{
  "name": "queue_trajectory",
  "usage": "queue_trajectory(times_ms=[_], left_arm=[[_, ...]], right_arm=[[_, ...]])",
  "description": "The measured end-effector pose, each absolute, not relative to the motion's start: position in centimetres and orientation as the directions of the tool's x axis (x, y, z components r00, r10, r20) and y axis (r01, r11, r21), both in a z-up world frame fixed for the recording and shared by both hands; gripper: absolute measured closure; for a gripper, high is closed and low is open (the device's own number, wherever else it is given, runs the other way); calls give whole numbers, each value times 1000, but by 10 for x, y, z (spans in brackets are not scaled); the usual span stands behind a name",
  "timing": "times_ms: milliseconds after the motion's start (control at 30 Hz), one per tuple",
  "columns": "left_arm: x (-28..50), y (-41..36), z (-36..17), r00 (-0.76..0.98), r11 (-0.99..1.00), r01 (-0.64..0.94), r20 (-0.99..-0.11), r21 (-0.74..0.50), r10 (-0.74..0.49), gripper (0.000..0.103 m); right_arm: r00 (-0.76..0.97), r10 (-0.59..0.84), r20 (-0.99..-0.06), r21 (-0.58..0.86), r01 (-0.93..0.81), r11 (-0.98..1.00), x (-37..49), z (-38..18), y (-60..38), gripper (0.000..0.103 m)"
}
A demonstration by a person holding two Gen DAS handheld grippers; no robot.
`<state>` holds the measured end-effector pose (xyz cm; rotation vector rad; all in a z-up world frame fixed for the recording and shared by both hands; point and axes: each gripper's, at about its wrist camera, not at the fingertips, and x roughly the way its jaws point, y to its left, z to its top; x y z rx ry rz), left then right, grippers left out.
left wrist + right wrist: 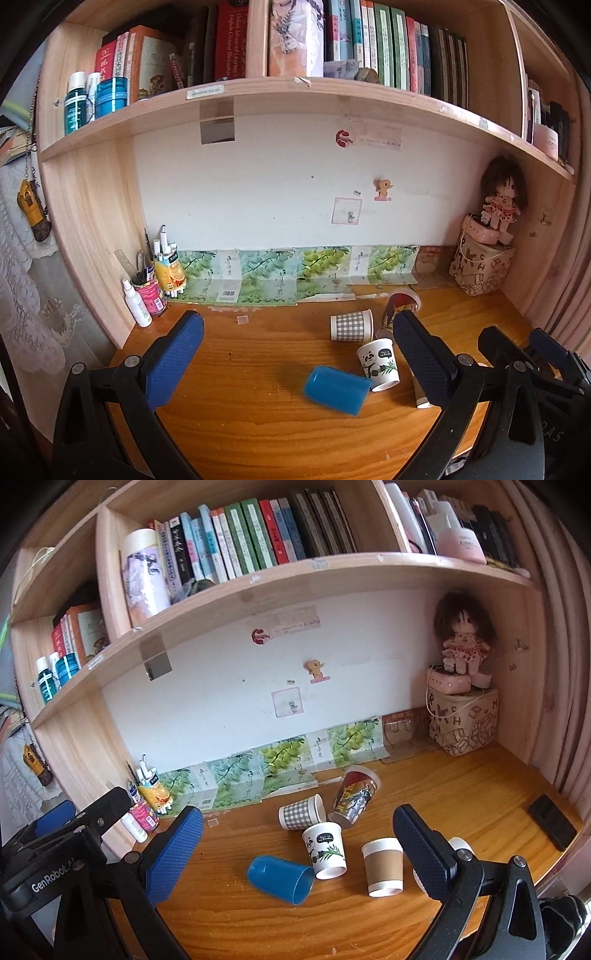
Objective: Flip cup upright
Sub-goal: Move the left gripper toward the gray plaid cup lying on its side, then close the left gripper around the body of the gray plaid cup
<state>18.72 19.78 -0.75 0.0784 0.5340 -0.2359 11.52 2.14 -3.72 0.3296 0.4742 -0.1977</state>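
Several cups lie or stand mouth-down on the wooden desk (461, 805). A blue plastic cup (280, 878) (337, 390) lies on its side. A panda paper cup (325, 849) (377, 365) and a brown-banded paper cup (384, 867) stand mouth-down. A checked paper cup (301, 812) (351, 325) and a dark printed cup (354, 797) lie on their sides behind. My left gripper (295, 354) is open and empty, above the desk, with the blue cup between and below its fingers. My right gripper (299, 845) is open and empty, just short of the cups.
A pen holder (149, 291) and a white spray bottle (137, 304) stand at the back left. A printed box (463, 720) with a doll (463, 638) on it fills the back right corner. A black phone (552, 821) lies at the right edge. A bookshelf hangs overhead.
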Motion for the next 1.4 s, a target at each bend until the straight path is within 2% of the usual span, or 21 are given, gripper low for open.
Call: queue_trajectory(times_ms=[333, 867, 1133, 1400], left_arm=[[250, 151, -34, 744, 943, 326, -633, 64, -214, 1], [327, 64, -109, 626, 762, 557, -770, 331, -124, 1], [366, 49, -142, 506, 683, 656, -858, 321, -84, 1], [394, 33, -171, 411, 649, 705, -911, 288, -42, 1]], right_arm=[[780, -94, -619, 364, 391, 845, 177, -76, -40, 0], [664, -74, -744, 411, 541, 734, 236, -125, -119, 0], [633, -53, -772, 441, 594, 673, 245, -147, -143, 0], [616, -55, -786, 460, 641, 614, 248, -159, -158, 0]])
